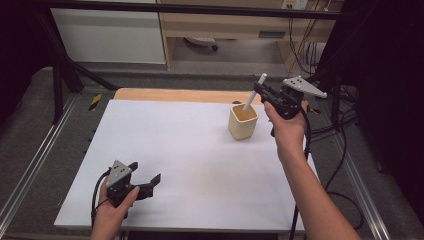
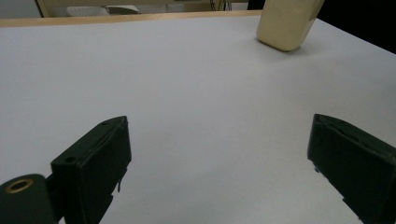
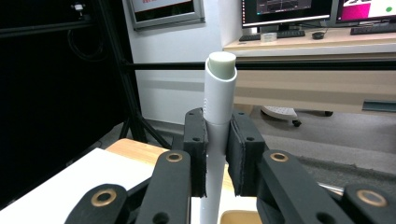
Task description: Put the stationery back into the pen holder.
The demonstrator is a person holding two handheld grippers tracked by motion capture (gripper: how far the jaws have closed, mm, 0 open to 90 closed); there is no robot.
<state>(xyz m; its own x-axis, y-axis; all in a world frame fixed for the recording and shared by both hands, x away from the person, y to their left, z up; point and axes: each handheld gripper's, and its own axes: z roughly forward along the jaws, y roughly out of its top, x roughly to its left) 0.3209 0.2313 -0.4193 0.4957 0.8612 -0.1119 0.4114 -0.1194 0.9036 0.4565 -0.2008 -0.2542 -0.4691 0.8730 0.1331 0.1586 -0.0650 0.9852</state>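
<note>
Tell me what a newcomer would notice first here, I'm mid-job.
Most striking is the right gripper at the far right of the table, shut on a white tube that slants down into the cream cup. Next comes the left gripper, open and holding nothing, low over the near left of the white table.

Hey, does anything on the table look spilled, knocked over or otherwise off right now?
Nothing stands out. The beige cup stands upright on the white table, no spill visible. The white stick leans only because the right hand-held gripper clamps it.
</note>
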